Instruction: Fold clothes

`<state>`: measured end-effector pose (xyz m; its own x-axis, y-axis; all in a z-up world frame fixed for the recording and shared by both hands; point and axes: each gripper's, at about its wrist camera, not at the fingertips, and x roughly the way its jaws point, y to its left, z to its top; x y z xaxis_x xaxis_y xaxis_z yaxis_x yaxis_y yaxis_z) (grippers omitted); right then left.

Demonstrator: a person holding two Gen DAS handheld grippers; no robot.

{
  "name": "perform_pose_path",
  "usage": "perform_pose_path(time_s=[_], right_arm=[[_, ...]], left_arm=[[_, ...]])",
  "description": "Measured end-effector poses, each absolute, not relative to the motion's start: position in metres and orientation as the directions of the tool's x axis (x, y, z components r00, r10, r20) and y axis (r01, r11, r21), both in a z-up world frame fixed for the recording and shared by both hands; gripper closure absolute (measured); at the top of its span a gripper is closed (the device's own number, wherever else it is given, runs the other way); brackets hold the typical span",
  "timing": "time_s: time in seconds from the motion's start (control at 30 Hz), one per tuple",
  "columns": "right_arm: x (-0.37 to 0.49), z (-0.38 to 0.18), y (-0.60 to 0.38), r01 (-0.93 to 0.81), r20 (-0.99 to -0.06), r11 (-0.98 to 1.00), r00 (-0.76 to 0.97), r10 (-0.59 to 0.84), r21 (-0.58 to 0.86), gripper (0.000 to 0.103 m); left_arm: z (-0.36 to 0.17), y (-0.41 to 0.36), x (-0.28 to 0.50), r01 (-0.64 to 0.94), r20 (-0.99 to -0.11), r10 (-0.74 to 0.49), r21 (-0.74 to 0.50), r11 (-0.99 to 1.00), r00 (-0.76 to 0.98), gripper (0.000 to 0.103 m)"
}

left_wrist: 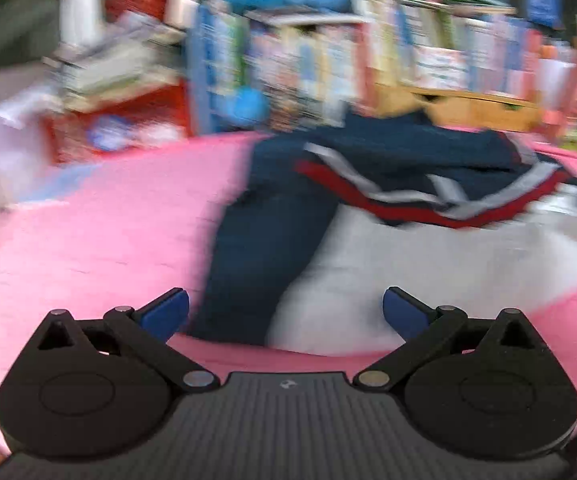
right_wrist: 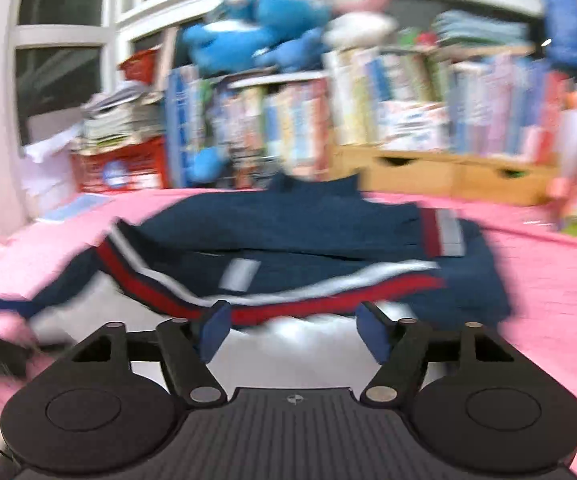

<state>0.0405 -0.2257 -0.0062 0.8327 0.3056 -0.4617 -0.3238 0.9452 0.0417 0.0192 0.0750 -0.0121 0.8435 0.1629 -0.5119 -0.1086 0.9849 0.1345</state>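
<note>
With both your left gripper (left_wrist: 285,312) and right gripper (right_wrist: 291,328) spread wide and holding nothing, the navy-and-white striped jacket (right_wrist: 288,240) lies half-folded on the pink worktop (left_wrist: 88,232), so a shallow pinch risks grabbing only 1 layer and undoing the fold.

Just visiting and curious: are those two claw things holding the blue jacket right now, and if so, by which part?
Nothing is held. The left gripper and right gripper both stand open above the jacket, with no cloth pinched between their pads.
</note>
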Motion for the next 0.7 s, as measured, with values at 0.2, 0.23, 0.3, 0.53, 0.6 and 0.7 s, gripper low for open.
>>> perform_pose_path(time_s=[0.2,0.23,0.3,0.53,0.6,0.7], right_arm=[[0.040,-0.040,-0.303,-0.231,-0.570,0.967,0.782,0.252,0.112,0.023],[0.035,-0.035,-0.310,-0.244,-0.548,0.962,0.791,0.273,0.126,0.024],[0.024,-0.024,-0.314,-0.281,-0.477,0.952,0.825,0.303,0.119,0.024],[0.035,-0.033,-0.303,-0.372,-0.503,0.927,0.794,0.340,0.039,0.024],[0.041,-0.040,-0.314,-0.340,-0.537,0.940,0.792,0.288,0.003,0.017],[0.046,-0.040,-0.343,-0.304,-0.549,0.950,0.783,0.291,0.069,0.016]], left_arm=[[-0.013,0.121,0.036,-0.246,-0.568,0.287,0.150,0.958,0.771,0.000],[-0.009,0.123,0.033,-0.250,-0.567,0.276,0.125,0.960,0.776,0.000],[0.000,0.121,0.028,-0.230,-0.546,0.251,0.109,0.967,0.799,0.000],[-0.020,0.104,0.047,-0.181,-0.537,0.319,0.294,0.939,0.781,0.000],[-0.022,0.113,0.047,-0.198,-0.529,0.333,0.295,0.935,0.781,0.000],[-0.019,0.127,0.050,-0.196,-0.572,0.294,0.229,0.954,0.765,0.000]])
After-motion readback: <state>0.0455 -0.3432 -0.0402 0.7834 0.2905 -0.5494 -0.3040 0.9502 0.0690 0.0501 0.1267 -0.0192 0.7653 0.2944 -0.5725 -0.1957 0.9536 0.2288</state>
